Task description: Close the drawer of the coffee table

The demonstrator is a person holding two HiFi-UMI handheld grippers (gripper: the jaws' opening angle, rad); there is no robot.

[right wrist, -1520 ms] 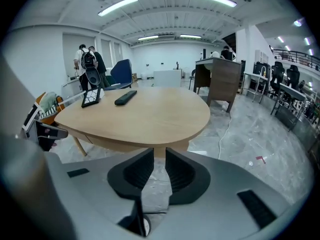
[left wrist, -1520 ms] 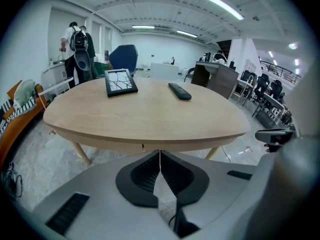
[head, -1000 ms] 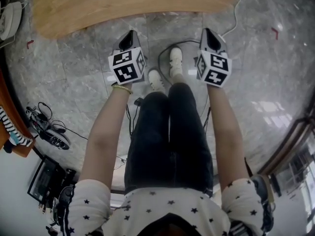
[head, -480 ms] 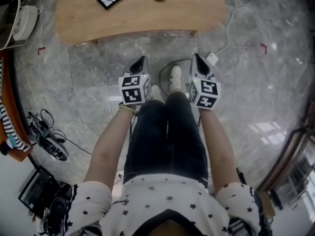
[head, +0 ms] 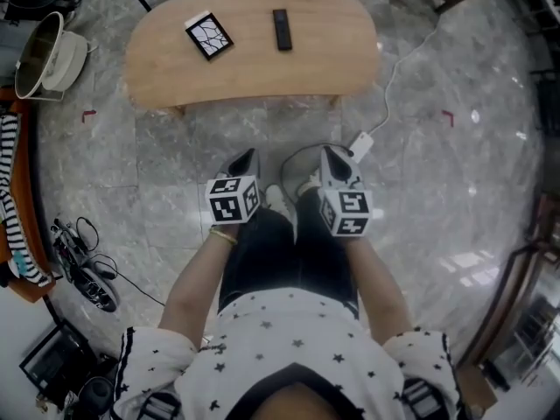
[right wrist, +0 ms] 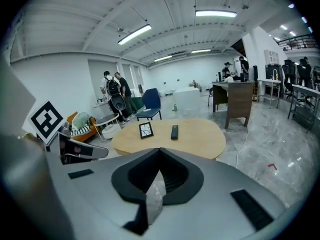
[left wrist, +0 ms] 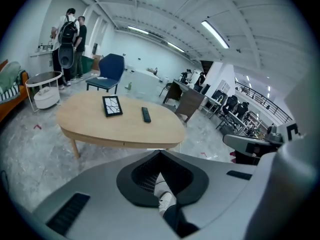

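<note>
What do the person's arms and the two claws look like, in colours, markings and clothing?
Both the left claw and the right claw are grey and tapered, with dark ribbed pads. Each carries a white cube with black square markers. The short sleeves are white with small dark stars; a thin bracelet circles the left wrist.

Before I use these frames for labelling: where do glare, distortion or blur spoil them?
Head view: fisheye bends the tile lines of the marble floor, with bright glare at its right. Left gripper view: dark round vignette, ceiling lights blown out, coffee table sharp. Right gripper view: same vignette; the right hand-held gripper fills the lower half.
</note>
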